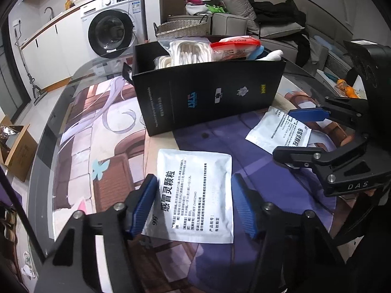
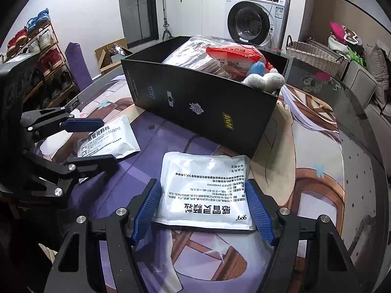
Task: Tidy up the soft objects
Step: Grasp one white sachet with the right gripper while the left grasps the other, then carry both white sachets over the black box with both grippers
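Observation:
Two white medicine sachets lie flat on the printed table mat in front of a black box (image 1: 207, 92) filled with soft items. My left gripper (image 1: 193, 202) is open, its blue pads either side of one sachet (image 1: 195, 195). My right gripper (image 2: 202, 207) is open around the other sachet (image 2: 205, 190). In the left wrist view the right gripper (image 1: 290, 131) shows at the right over its sachet (image 1: 278, 129). In the right wrist view the left gripper (image 2: 105, 141) shows at the left over its sachet (image 2: 110, 139). The box (image 2: 202, 105) holds plastic bags and a white plush toy (image 2: 266, 80).
The glass table's curved edge (image 1: 61, 97) runs along the left. A washing machine (image 1: 112, 29), a wicker basket (image 1: 180, 28) and a sofa with clothes (image 1: 268, 24) stand beyond. A shoe rack (image 2: 41, 58) and cardboard boxes (image 2: 110, 53) are beside the table. Orange items (image 1: 347, 90) lie at the far right.

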Tool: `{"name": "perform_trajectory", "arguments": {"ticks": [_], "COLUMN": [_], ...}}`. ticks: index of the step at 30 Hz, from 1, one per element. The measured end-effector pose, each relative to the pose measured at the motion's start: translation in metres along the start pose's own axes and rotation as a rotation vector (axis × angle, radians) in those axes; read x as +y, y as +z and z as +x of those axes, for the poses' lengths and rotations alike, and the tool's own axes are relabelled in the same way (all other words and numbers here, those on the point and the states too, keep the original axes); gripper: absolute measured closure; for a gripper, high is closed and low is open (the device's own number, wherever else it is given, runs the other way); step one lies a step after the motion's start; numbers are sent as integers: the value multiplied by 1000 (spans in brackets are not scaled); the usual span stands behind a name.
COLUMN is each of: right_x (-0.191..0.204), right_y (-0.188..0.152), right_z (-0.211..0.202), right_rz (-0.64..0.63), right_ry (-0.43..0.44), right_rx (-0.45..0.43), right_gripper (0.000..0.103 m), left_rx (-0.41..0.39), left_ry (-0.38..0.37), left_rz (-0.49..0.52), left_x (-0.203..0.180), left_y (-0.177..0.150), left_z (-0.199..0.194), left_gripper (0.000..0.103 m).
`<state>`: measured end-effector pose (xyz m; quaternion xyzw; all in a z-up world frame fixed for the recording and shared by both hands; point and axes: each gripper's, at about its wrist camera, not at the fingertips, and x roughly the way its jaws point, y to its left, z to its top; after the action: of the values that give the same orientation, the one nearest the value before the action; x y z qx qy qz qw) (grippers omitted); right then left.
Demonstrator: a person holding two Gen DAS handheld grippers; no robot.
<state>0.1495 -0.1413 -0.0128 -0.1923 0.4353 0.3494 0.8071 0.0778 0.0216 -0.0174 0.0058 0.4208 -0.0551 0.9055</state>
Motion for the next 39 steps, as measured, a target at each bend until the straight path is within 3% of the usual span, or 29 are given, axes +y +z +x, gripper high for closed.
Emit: {"name": "perform_trajectory", "arguments": {"ticks": [5,8,24,39], "right_x": [0,2,8,1], "right_y": [-1,-2,-4,12], "right_z": [0,-2,-10,-61], "right_rz": [1,-9,-25,10], "right_ry": [1,12,45,44], "right_rx": [-3,-7,-28,-189], "right_gripper": [32,37,47,47], "left_rx": [-9,-13,-62,-217], "left_ry": [-14,-16,-27,-29], "left_rz": [-1,1,-19,-77], "left_x": [0,-1,-5,6], "left_y": [0,0,10,42], "left_z": [-2,-3,-12,-48], "left_gripper": [57,61,64,64]}}
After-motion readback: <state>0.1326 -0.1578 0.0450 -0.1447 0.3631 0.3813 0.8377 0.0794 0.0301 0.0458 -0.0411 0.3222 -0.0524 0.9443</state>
